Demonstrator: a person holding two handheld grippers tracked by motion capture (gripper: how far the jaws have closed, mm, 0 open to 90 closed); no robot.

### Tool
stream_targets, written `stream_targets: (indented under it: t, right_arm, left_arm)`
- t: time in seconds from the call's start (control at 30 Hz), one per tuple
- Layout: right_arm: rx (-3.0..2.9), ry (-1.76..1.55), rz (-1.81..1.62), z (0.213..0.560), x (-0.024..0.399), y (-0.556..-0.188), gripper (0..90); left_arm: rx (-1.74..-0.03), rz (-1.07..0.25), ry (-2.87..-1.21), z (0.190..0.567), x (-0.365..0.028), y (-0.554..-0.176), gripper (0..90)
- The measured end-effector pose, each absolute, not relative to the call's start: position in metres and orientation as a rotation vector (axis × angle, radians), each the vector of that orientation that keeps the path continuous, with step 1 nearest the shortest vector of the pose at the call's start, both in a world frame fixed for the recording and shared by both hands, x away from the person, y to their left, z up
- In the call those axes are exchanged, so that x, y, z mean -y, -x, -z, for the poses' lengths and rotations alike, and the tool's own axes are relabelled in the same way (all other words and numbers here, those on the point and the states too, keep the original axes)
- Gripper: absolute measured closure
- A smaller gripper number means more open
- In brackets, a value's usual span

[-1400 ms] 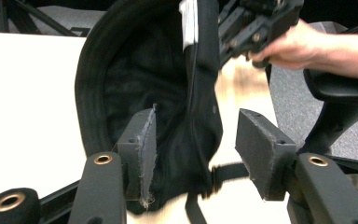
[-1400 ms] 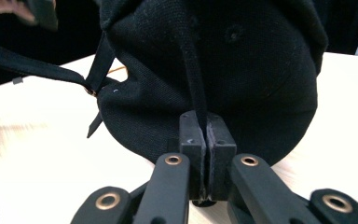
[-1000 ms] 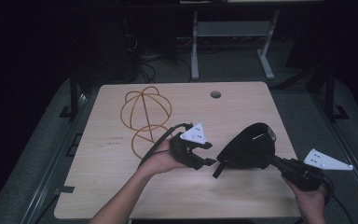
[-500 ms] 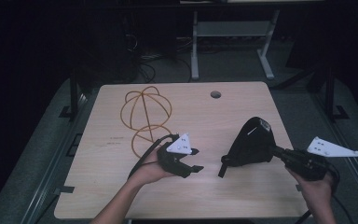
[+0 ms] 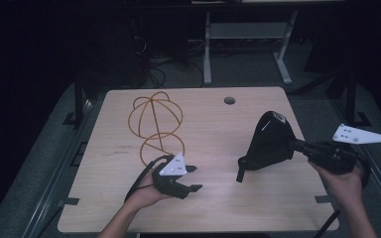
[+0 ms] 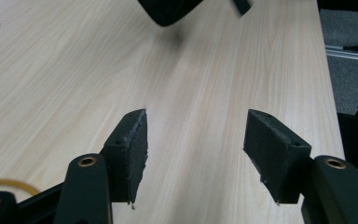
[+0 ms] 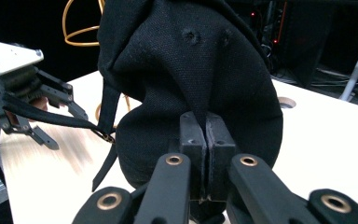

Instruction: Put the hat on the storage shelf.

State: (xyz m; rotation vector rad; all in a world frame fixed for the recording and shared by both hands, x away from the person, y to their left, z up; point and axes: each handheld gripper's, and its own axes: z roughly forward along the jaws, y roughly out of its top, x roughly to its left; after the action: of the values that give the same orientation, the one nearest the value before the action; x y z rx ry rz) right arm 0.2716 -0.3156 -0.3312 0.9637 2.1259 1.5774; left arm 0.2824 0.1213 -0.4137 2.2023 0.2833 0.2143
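The left claw (image 5: 191, 178) was held low over the near part of the pale wood-grain counter (image 5: 213, 124), its jaws spread apart with only bare wood between the pads; they had just been opening a little further, and nothing was gripped. In the left claw's own view the two black foam pads (image 6: 133, 149) stood well apart over the counter.

To the right, the right claw (image 7: 207, 158) was pinched fully together on a fold of the black canvas bag (image 5: 270, 144), which was lifted clear of the counter, its body hanging forward of the claw and its black strap (image 5: 240, 168) dangling below it. The lift could therefore be judged as under way, with the grasp made by one claw alone. What appeared left was for the free left claw to come in on the bag or its strap; no second hold had yet been taken.

Farther off, an orange wire loop tangle (image 5: 156, 124) lay untouched on the left half of the counter, near a round cable hole (image 5: 229, 100) at the far edge.

The bag's opening and any fastening could not be made out against the dark fabric. The room beyond the counter was almost black, with only a pale metal frame (image 5: 248, 44) distinguishable.
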Motion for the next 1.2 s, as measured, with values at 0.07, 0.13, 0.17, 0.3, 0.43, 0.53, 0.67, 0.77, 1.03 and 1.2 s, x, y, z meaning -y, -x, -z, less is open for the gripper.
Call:
stream_targets:
  t: [0.07,0.13,0.17,0.3,0.43,0.53,0.67,0.77,1.03,1.2]
  right_arm:
    - [-2.14,-0.961,-1.575,0.326,0.314,-0.276,88.2]
    - [-2.156,-0.962,-1.592,0.319,0.311,-0.282,88.1]
    - [-2.163,-0.961,-1.593,0.317,0.31,-0.284,88.1]
    - [-2.178,-0.959,-1.607,0.31,0.306,-0.291,88.1]
    - [-2.18,-0.959,-1.619,0.305,0.305,-0.295,88.1]
    - [-2.189,-0.953,-1.617,0.299,0.303,-0.299,88.1]
    - [-2.193,-0.933,-1.606,0.287,0.298,-0.301,88.1]
    - [-2.203,-0.907,-1.603,0.275,0.292,-0.305,88.1]
    - [-2.224,-0.858,-1.598,0.258,0.273,-0.315,88.0]
    - [-2.234,-0.828,-1.618,0.249,0.261,-0.32,88.0]
  left_arm:
    - [-0.282,-0.221,-2.204,0.417,-0.124,-0.283,38.1]
    - [-0.283,-0.221,-2.208,0.421,-0.125,-0.281,37.5]
    - [-0.283,-0.221,-2.208,0.421,-0.125,-0.281,37.4]
    - [-0.279,-0.221,-2.22,0.426,-0.127,-0.279,36.5]
    - [-0.279,-0.224,-2.236,0.427,-0.129,-0.279,36.2]
    - [-0.288,-0.235,-2.23,0.429,-0.13,-0.279,34.8]
    - [-0.303,-0.253,-2.228,0.431,-0.132,-0.281,33.6]
    - [-0.311,-0.26,-2.228,0.432,-0.134,-0.281,32.7]
    - [-0.331,-0.28,-2.226,0.434,-0.136,-0.28,30.7]
    - [-0.332,-0.282,-2.226,0.433,-0.137,-0.279,30.2]
